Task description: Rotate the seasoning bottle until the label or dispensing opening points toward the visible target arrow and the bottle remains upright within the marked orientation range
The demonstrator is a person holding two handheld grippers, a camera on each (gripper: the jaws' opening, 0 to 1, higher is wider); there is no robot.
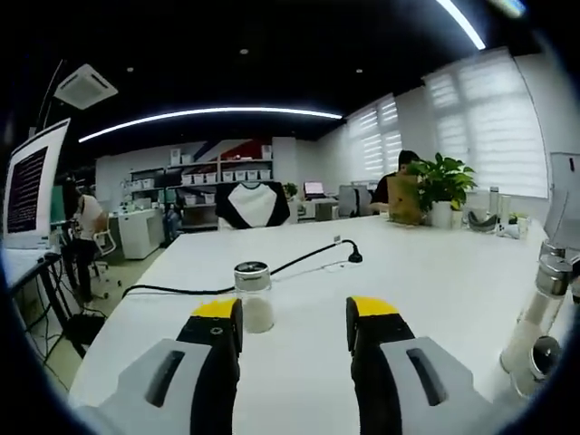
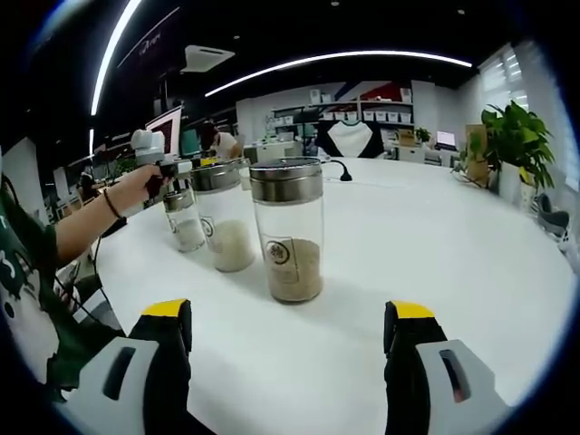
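White tabletop in an open office carries the whole setup. Right gripper: jaws spread wide, holding nothing, aimed straight at the nearest seasoning bottle, which stands upright between the jaw lines but well short of the tips. Its metal cap is on, brownish granules fill the lower part, and a small round label faces the camera, slightly left of centre. Just beside it to the left stand a second bottle with pale contents and a smaller third bottle, forming a row receding from the gripper. Beyond them a person's hand grips the other tool.

Left gripper: jaws likewise spread and empty. A small jar with white contents stands just beyond the left jaw tip, partly hidden by it. A black cable runs across the table behind. No target arrow can be made out, so the required turn cannot be judged; the open, centred approach probably prepares a grasp around the bottle body.
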